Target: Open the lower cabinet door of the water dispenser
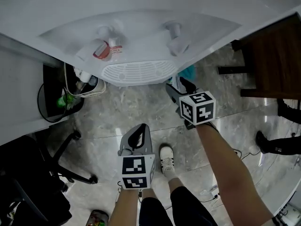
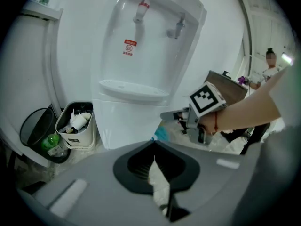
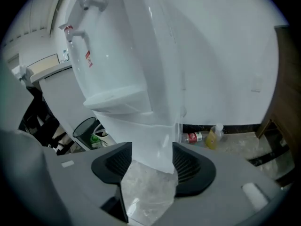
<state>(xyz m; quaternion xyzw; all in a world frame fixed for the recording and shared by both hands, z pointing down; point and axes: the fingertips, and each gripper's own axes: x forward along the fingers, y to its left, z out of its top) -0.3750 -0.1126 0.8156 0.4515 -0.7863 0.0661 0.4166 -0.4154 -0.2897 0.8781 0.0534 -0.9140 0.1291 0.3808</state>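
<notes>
two taps (image 2: 139,11) on one water dispenser (image 2: 136,121); two bins (image 2: 75,126) beside it.

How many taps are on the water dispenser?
2. In the left gripper view, the red-marked tap is at the left and the plain tap at the right, both above the drip tray. None seems hidden.

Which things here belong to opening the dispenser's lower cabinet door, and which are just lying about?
Job: water dispenser, lower cabinet door, right gripper, left gripper.
Lying about: white bin, black bin, green bottle, floor bottles, office chair.
</notes>
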